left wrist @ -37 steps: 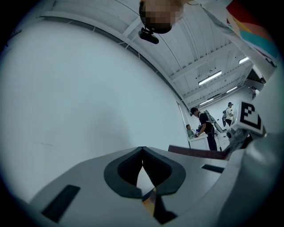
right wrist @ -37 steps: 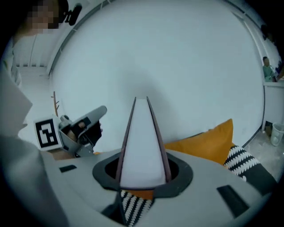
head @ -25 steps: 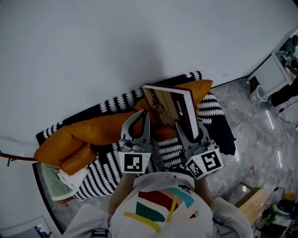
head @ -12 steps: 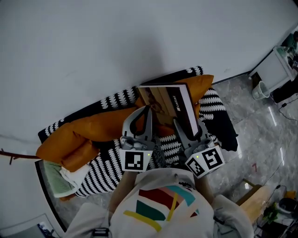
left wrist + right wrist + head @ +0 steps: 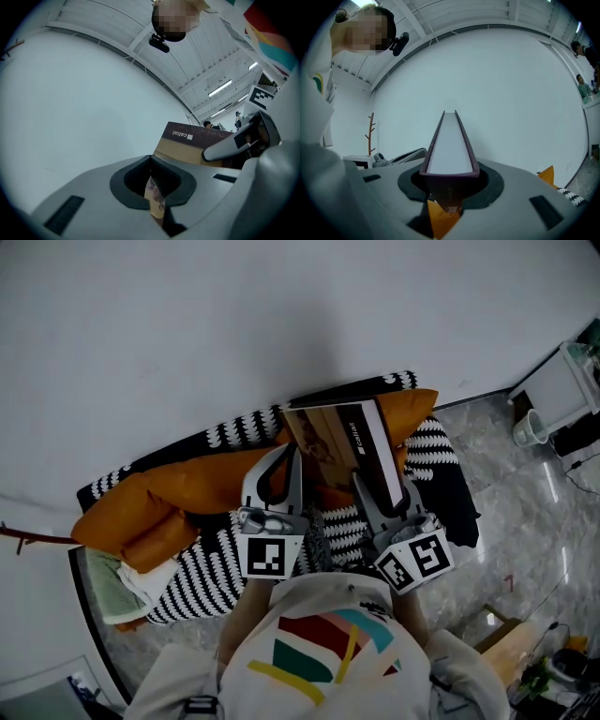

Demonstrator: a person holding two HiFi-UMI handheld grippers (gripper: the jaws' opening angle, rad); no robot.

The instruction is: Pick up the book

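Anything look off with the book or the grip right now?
The book is held unevenly: the right tongs clamp its thick page block, the left tongs pinch only a thin printed leaf, perhaps the cover. Nothing looks spilled or torn.

A black-and-white patterned throw (image 5: 211,573) lies along the white wall (image 5: 234,324). On it rest a long orange cushion (image 5: 197,488) and an orange bolster (image 5: 155,557) (side by side at the left end). A green cloth (image 5: 105,594) sits just below them. On the marble floor (image 5: 525,521) at right stands a white bin (image 5: 527,430).
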